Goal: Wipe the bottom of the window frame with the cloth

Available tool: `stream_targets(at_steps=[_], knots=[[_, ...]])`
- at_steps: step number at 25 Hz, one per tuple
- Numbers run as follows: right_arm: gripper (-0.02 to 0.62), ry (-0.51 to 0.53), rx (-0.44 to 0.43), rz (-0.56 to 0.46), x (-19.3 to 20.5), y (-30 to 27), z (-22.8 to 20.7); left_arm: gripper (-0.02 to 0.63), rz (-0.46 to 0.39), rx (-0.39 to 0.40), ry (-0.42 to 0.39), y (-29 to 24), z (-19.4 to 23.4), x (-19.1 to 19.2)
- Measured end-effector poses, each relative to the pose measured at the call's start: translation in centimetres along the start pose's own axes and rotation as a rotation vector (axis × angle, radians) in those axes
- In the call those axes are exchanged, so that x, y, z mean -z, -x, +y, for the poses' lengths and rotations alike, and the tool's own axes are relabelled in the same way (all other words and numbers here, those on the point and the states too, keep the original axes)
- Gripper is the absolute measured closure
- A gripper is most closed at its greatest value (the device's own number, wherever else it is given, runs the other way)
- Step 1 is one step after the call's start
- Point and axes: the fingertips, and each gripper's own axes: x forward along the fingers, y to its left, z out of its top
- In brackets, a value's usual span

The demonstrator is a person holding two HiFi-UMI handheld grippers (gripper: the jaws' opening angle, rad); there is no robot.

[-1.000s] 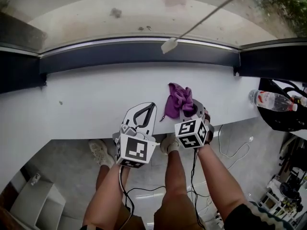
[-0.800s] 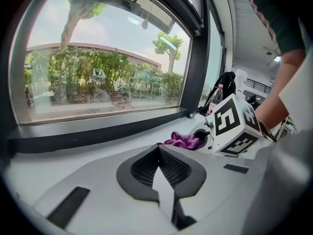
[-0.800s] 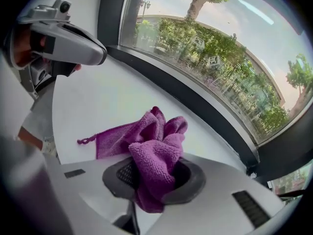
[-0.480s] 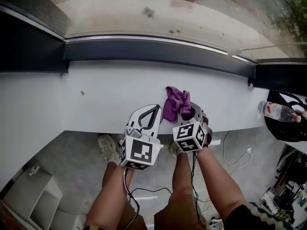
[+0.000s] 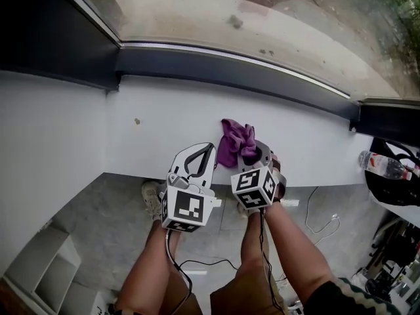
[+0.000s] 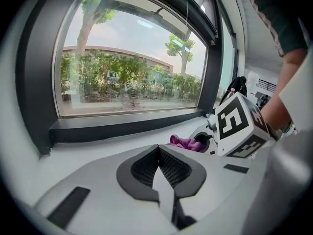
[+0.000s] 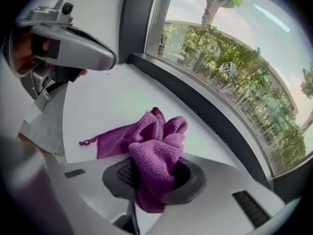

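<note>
- The left tool (image 5: 205,151) hangs over the near edge of the white sill (image 5: 157,133), its jaws clenched tip to tip with nothing between them.
- Just to its right, the right tool (image 5: 253,152) is at the same near edge, jaws clamped on the purple cloth (image 5: 235,143).
- The cloth bunches up out of those jaws. A flatter flap of it trails onto the sill, toward the middle and short of the far edge.
- Past the sill's far edge runs the dark bottom rail of the window frame (image 5: 216,67), well apart from the cloth, with the glass (image 5: 275,12) above it.
- Off the sill's right end, a black bag (image 5: 394,188) is cut off by the picture's edge, and its contents cannot be made out. A clear bottle (image 5: 379,164) lies at its rim.
</note>
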Motion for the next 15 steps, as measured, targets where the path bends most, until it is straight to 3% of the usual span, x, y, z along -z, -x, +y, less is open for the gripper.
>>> stream_targets(at_steps=[15], knots=[[0.494,0.080,-0.107,-0.090,-11.9,-2.7,10.1,0.597,0.000,-0.127,0.073,7.0,9.1,3.4]])
